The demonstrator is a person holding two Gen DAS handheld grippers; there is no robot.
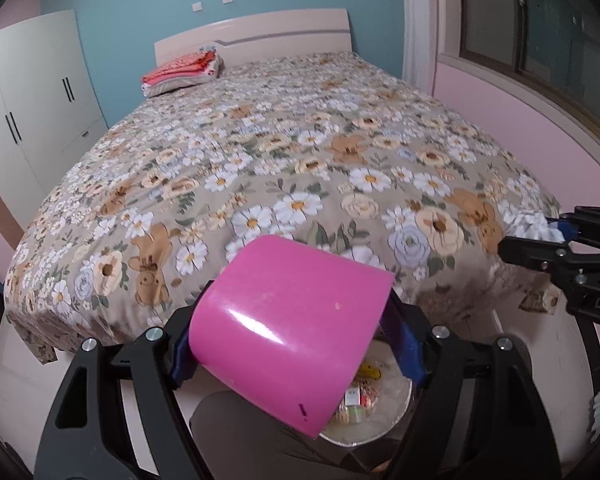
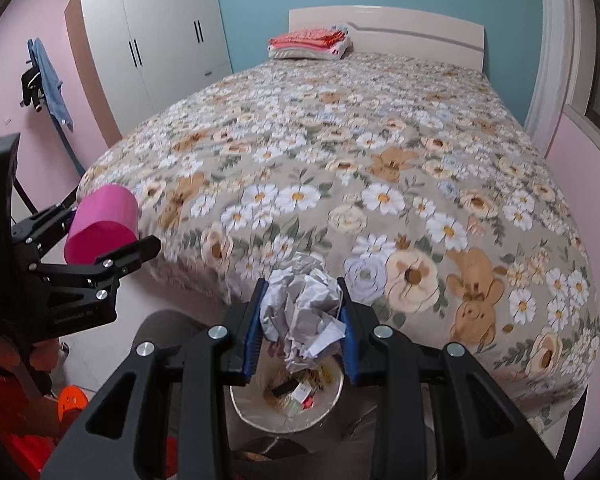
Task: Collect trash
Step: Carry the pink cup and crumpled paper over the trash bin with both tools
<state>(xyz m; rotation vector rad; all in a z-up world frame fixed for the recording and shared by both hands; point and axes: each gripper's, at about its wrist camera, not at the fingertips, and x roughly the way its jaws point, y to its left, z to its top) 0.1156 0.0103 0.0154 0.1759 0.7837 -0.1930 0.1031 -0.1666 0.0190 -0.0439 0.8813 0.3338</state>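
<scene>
A pink plastic cup (image 1: pixel 292 328) lies tilted between the blue pads of my left gripper (image 1: pixel 296 340), which is shut on it. Just below it stands a round trash bin (image 1: pixel 396 420) lined with a white bag, with wrappers inside. My right gripper (image 2: pixel 302 308) is shut on a crumpled ball of white paper (image 2: pixel 300 312), held right over the same bin (image 2: pixel 256 416). In the left wrist view the right gripper (image 1: pixel 540 236) shows at the right edge with the white paper (image 1: pixel 530 226). In the right wrist view the left gripper (image 2: pixel 104 228) shows at the left with the pink cup (image 2: pixel 104 220).
A large bed (image 2: pixel 360 168) with a floral cover fills the space ahead, its foot edge close to the bin. Folded red clothes (image 2: pixel 308 40) lie by the headboard. A white wardrobe (image 2: pixel 160 40) stands at the left, a window (image 1: pixel 540 40) at the right. An orange object (image 2: pixel 72 400) sits on the floor.
</scene>
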